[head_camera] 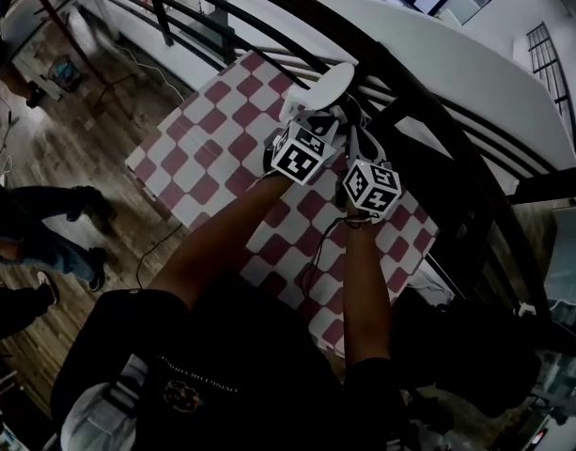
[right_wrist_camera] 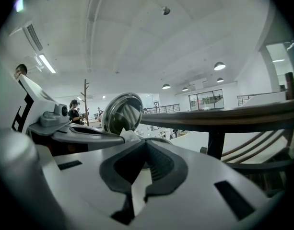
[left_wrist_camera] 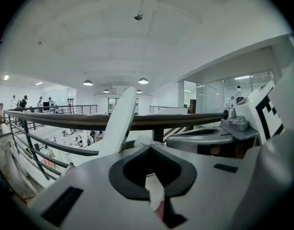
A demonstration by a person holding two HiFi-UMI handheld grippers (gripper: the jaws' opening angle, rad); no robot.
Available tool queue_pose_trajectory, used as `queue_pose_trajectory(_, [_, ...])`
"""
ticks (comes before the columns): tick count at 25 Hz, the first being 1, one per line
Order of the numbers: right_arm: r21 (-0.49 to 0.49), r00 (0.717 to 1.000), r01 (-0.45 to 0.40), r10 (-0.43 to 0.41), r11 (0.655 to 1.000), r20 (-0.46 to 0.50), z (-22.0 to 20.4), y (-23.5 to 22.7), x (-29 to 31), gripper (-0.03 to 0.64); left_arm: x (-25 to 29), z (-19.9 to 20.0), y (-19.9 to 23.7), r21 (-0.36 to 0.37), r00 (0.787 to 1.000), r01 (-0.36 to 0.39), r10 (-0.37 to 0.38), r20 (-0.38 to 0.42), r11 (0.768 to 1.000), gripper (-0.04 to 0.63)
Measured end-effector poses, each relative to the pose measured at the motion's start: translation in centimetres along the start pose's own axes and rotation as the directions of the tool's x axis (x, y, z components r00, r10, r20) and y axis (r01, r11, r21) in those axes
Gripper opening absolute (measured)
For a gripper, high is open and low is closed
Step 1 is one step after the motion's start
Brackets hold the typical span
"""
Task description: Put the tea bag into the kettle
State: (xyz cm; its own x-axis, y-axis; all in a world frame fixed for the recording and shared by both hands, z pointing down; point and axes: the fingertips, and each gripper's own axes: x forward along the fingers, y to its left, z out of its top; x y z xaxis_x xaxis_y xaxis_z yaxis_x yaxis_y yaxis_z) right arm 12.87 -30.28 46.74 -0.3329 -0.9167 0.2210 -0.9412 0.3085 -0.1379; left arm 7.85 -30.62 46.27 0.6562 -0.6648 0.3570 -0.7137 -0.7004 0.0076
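Note:
The kettle's white lid (head_camera: 330, 87) stands open at the far edge of the checkered table (head_camera: 203, 158). Its white outside (left_wrist_camera: 119, 123) faces the left gripper view and its shiny inside (right_wrist_camera: 122, 113) faces the right gripper view. The kettle's body is mostly hidden behind the jaws. My left gripper (head_camera: 306, 116) (left_wrist_camera: 149, 146) is shut on the white tea bag (left_wrist_camera: 155, 195). My right gripper (head_camera: 351, 130) (right_wrist_camera: 146, 143) meets it tip to tip and looks shut on white paper (right_wrist_camera: 139, 186) of the same tea bag. A crumpled white bit (right_wrist_camera: 129, 136) shows between the two tips.
A dark wooden railing (head_camera: 438, 111) (left_wrist_camera: 89, 120) runs just behind the table and the kettle. People stand on the wooden floor at the left (head_camera: 43, 224). A cable (head_camera: 151, 247) hangs off the table's near-left edge.

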Motion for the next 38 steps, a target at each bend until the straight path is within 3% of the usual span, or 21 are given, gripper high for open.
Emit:
queue_pose_trajectory(14, [0.005, 1.0, 0.0, 0.0, 1.0, -0.01, -0.4, -0.8, 0.5, 0.011, 1.0, -0.2, -0.5, 0.034, 1.0, 0.011, -0.01, -0.006, 0.999, 0.003])
queue_pose_trajectory(15, [0.006, 1.0, 0.0, 0.0, 1.0, -0.01, -0.5, -0.8, 0.5, 0.011, 1.1, -0.1, -0.7, 0.036, 1.0, 0.018, -0.018, 0.002, 0.999, 0.022])
queue_pose_trajectory(17, [0.007, 1.0, -0.001, 0.001, 1.0, -0.01, -0.6, -0.9, 0.5, 0.011, 1.1, -0.2, -1.2, 0.017, 0.999, 0.044, -0.045, 0.02, 0.999, 0.152])
queue_pose_trajectory(19, [0.008, 1.0, -0.001, 0.001, 1.0, -0.01, -0.7, -0.9, 0.4, 0.011, 1.2, -0.4, -1.5, 0.007, 0.998, 0.055, -0.055, 0.023, 0.998, 0.186])
queue_pose_trajectory(33, [0.007, 1.0, -0.011, 0.011, 1.0, -0.004, -0.6, 0.2, -0.8, 0.011, -0.9, -0.2, -1.2, 0.019, 0.999, 0.027, -0.027, 0.017, 0.999, 0.183])
queue_pose_trajectory(36, [0.005, 1.0, -0.015, 0.015, 1.0, -0.005, -0.7, 0.8, -1.2, 0.011, -2.0, -0.4, -0.8, 0.031, 1.0, -0.006, 0.005, 0.011, 1.0, 0.122])
queue_pose_trajectory(38, [0.004, 1.0, -0.017, 0.017, 1.0, -0.006, -0.8, 1.1, -1.4, 0.011, -2.9, -0.5, -0.2, 0.049, 0.999, -0.046, 0.046, 0.017, 0.998, 0.026])
